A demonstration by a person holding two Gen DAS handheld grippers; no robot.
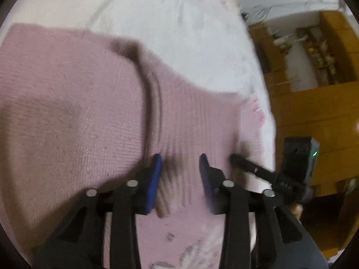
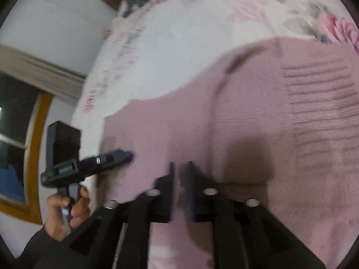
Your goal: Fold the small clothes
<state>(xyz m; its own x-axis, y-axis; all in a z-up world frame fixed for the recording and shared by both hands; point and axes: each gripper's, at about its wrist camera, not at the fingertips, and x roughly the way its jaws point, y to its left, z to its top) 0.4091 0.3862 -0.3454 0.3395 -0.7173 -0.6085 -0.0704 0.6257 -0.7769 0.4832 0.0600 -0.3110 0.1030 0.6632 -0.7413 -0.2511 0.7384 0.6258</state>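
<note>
**Both tongs down on the pink sweater**

Left tongs [image 1: 180, 160] first: the two blue-padded fingers [image 1: 154, 179] are spread wide apart with nothing between them, tips hovering right at the knit or maybe just brushing it; it's too blurry to be sure. The right tongs [image 2: 180, 168] are way narrower, fingers nearly together with only a thin gap, and I can't tell if they've pinched any fabric in there or not.

Under both of them is the pink sweater [image 1: 67, 103], spread mostly flat on the bed [image 1: 179, 33]. There's a curved dark fold line running across it, and a ribbed band [image 2: 320, 103] off toward the far right in the right camera. In the right camera you can also see the other tongs poking in from the left, tip touching down near the sweater's edge, with a hand [image 2: 67, 206] in a dark sleeve gripping the handle.

The bedsheet is white with pink flowers [image 2: 341, 27]. Past the bed edge there's a yellow wooden shelf [image 1: 314, 67] on one side and a window [image 2: 15, 134] with a yellow frame on the other.
</note>
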